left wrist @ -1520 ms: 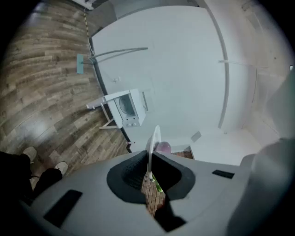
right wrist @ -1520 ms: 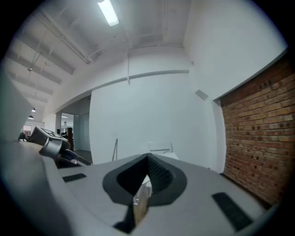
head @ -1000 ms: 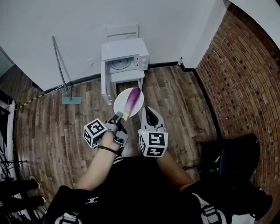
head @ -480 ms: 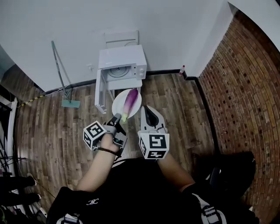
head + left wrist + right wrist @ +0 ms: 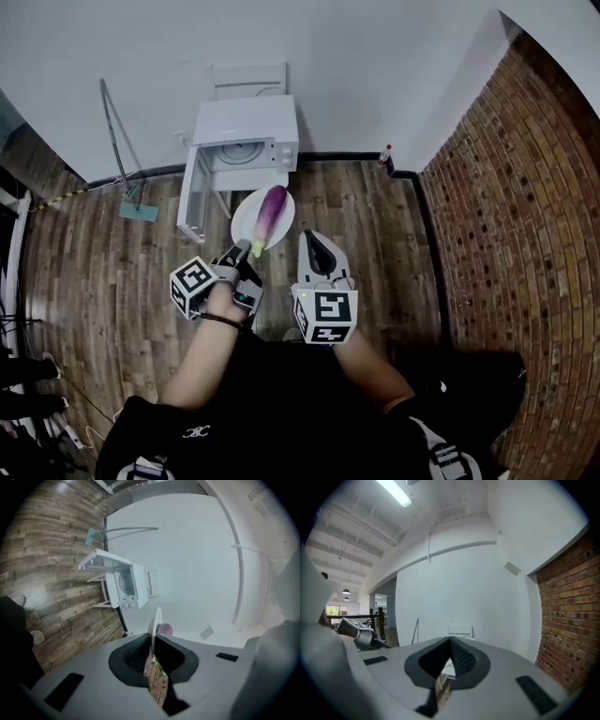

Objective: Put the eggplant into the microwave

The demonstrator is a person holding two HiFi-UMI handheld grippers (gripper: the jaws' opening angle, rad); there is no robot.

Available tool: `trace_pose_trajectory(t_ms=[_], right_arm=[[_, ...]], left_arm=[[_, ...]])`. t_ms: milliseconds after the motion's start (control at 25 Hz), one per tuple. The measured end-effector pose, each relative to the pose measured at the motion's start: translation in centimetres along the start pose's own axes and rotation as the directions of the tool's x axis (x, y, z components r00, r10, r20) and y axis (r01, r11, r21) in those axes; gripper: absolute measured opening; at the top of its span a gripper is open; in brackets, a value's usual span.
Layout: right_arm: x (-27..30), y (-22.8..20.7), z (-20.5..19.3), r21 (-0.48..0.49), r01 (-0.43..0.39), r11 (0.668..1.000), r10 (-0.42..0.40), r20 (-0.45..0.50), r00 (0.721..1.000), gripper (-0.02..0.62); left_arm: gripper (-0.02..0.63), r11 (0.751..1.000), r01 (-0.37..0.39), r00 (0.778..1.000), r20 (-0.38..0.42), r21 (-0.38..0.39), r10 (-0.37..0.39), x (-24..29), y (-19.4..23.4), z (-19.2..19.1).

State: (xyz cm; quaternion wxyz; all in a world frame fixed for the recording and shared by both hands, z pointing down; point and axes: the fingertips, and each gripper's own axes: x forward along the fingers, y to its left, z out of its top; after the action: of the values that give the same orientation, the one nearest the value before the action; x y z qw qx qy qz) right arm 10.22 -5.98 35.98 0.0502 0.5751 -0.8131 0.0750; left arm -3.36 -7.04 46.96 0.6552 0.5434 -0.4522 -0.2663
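Observation:
A purple eggplant (image 5: 271,207) lies on a white plate (image 5: 244,221) held out over the wooden floor. My left gripper (image 5: 244,250) is shut on the plate's near rim. In the left gripper view the plate (image 5: 154,623) stands edge-on between the pads, with the eggplant (image 5: 165,629) just beyond it. The white microwave (image 5: 247,131) stands on a small white stand against the wall ahead, its door (image 5: 191,199) swung open to the left; the left gripper view also shows the microwave (image 5: 126,583). My right gripper (image 5: 314,244) hangs beside the plate, shut and empty, as its own view shows (image 5: 450,645).
A long-handled mop (image 5: 116,141) leans on the wall left of the microwave, its head (image 5: 138,212) on the floor. A small bottle (image 5: 383,155) stands at the baseboard on the right. A brick wall (image 5: 506,187) runs along the right side.
Both grippers and the plate with the eggplant have moved forward toward the microwave, which now shows closer. The grip on the plate is unchanged.

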Motion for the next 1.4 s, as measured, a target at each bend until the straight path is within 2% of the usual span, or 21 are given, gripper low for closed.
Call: trace_pose_trajectory(t_ms=[240,480,680,1160,1280,1400], right_arm=[[0.8,-1.0,-0.6,0.042,-0.044,0.998,0.044,0.001,0.999,0.006],[1.5,-2.5,-1.3,0.045,-0.039,0.998,0.04,-0.012,0.999,0.006],[3.5,-3.6,-1.2,0.044,-0.035,0.998,0.036,-0.016,0.999,0.006],[15.4,-4.5,0.4,-0.012,-0.073,0.997,0.072,-0.037,0.997,0.006],[18.9,-4.4,1.1,-0.025,-0.084,0.996,0.083,-0.045,0.996,0.006],[22.5,-4.0,1.4,-0.033,-0.096,0.995,0.094,-0.058,0.994,0.006]], left_arm=[[0.029,1.0,-0.016,1.0,0.027,-0.004,0.016,0.7,0.2,0.6],[0.029,0.999,-0.048,0.997,0.053,0.008,0.047,1.6,1.3,1.8],[0.029,0.999,-0.037,0.998,0.058,0.008,0.037,3.6,1.2,3.1],[0.029,0.999,0.002,0.997,0.075,-0.042,0.001,11.7,0.2,9.5],[0.029,0.999,-0.008,0.997,0.075,-0.042,0.011,13.6,-0.1,11.5],[0.029,0.999,0.013,0.997,0.075,-0.042,-0.01,15.6,-0.5,13.7]])
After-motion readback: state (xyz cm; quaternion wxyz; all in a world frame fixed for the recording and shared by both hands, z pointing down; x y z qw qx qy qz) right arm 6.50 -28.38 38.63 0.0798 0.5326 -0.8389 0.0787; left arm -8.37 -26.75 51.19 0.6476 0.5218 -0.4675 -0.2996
